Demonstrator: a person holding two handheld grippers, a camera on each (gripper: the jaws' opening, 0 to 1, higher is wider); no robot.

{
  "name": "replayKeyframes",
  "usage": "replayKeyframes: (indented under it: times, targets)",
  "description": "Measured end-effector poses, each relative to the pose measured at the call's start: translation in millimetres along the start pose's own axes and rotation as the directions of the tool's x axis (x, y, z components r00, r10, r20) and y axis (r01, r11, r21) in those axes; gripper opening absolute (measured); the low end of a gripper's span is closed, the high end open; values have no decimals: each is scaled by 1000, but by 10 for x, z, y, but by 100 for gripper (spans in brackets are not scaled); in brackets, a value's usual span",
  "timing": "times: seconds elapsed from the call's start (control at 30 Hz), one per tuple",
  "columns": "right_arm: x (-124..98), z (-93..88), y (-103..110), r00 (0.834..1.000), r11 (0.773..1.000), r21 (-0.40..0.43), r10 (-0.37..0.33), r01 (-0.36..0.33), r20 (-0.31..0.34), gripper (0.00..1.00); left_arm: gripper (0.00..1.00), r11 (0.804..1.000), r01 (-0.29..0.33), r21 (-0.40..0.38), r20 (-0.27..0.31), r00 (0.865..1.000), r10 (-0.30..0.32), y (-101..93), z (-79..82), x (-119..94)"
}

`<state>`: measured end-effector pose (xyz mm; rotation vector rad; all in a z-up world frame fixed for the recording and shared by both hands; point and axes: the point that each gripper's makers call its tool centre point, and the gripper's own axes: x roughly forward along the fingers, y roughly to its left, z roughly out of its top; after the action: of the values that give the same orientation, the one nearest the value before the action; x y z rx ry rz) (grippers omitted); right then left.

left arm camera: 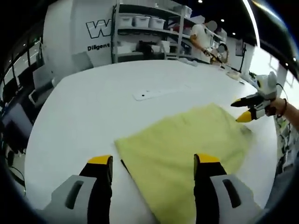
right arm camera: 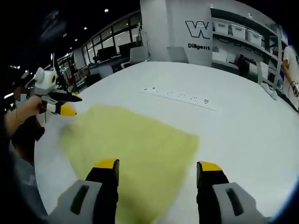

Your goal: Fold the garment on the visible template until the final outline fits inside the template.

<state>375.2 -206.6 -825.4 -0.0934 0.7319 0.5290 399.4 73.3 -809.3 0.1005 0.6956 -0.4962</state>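
A pale yellow garment (left arm camera: 187, 144) lies flat on the white table (left arm camera: 93, 112), folded into a rough rectangle. A short dark line (left arm camera: 124, 165) peeks out at its near left edge. My left gripper (left arm camera: 153, 161) hovers over the near end of the cloth, open, with nothing held. Across the cloth, the right gripper (left arm camera: 236, 112) hangs just off its far right corner in a person's hand. In the right gripper view the garment (right arm camera: 135, 144) spreads under my right gripper (right arm camera: 158, 165), which is open and empty. The left gripper (right arm camera: 76, 106) floats at the cloth's far left corner.
A white strip with small dark marks (left arm camera: 154, 93) (right arm camera: 180, 96) lies on the table beyond the garment. Shelves with storage bins (left arm camera: 145, 23) stand at the back, a person (left arm camera: 202, 39) beside them. Small items (left arm camera: 233, 72) sit at the far right table edge.
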Motion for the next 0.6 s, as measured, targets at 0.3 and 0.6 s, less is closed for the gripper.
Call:
replayKeyframes:
  times: [0.3,0.6]
  targets:
    - [-134,-220,180,999,1000,4,21,-21,-25,66,70,1000,14,-13,0,1000,-14,-97,-161,-124]
    - [-237,-389,274,998,999,18,39,-38,-45,64,67,999,30,-12,-8,1000,-30,-203,-315,-255]
